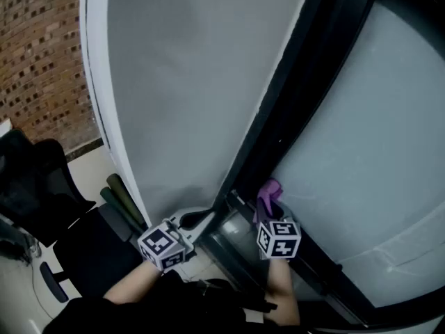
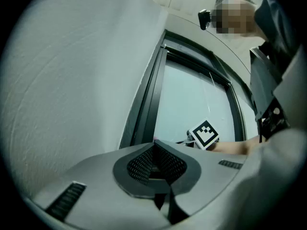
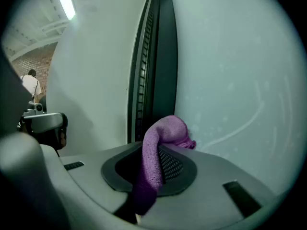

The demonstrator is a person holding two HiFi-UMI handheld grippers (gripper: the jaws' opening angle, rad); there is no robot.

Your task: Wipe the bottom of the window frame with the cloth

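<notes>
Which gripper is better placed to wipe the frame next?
Right. The right gripper is shut on the cloth, beside the frame; the left gripper is shut, empty, nearer the wall.

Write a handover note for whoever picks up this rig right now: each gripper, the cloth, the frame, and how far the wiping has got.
Right gripper: shut on the purple cloth, which bunches out past the jaw tips.
Left gripper: jaws together, nothing between them, held by the white wall.
Cloth sits close to the dark window frame and the frosted glass; whether it touches either cannot be told.
Done: cloth is gripped and brought to the window.
Left: the wipe along the bottom of the frame. The pictures show no sign of how much, if any, has been wiped.
</notes>
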